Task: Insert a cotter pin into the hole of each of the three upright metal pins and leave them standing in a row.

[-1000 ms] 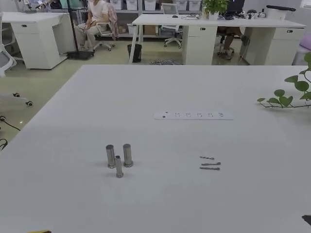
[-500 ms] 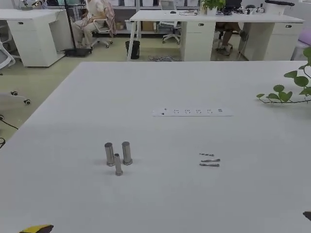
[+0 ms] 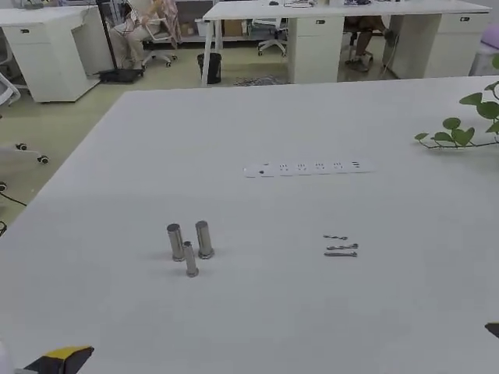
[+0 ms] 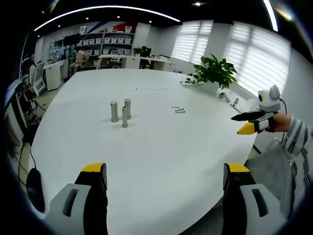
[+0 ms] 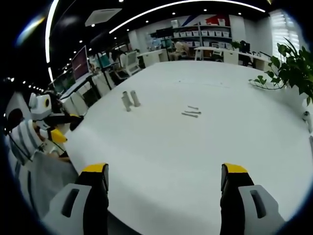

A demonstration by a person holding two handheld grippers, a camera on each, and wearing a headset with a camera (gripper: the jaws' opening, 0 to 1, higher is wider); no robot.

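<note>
Step in hand: approach, nothing inserted yet. Three metal pins (image 3: pixel 188 248) stand clustered on the surface (image 3: pixel 257 327). Three cotter pins (image 3: pixel 340 248) lie at their 3 o'clock, well apart. Left tongs (image 4: pixel 165 169) and right tongs (image 5: pixel 165 169) are both released and empty. Next move probably calls for pinching one thin cotter pin.

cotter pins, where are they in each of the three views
Head view: cotter pins right of centre.
Left gripper view: cotter pins just above centre, slightly right.
Right gripper view: cotter pins just above centre, slightly right.
Shared landmark: three upright metal pins, to their left in every view.
</note>
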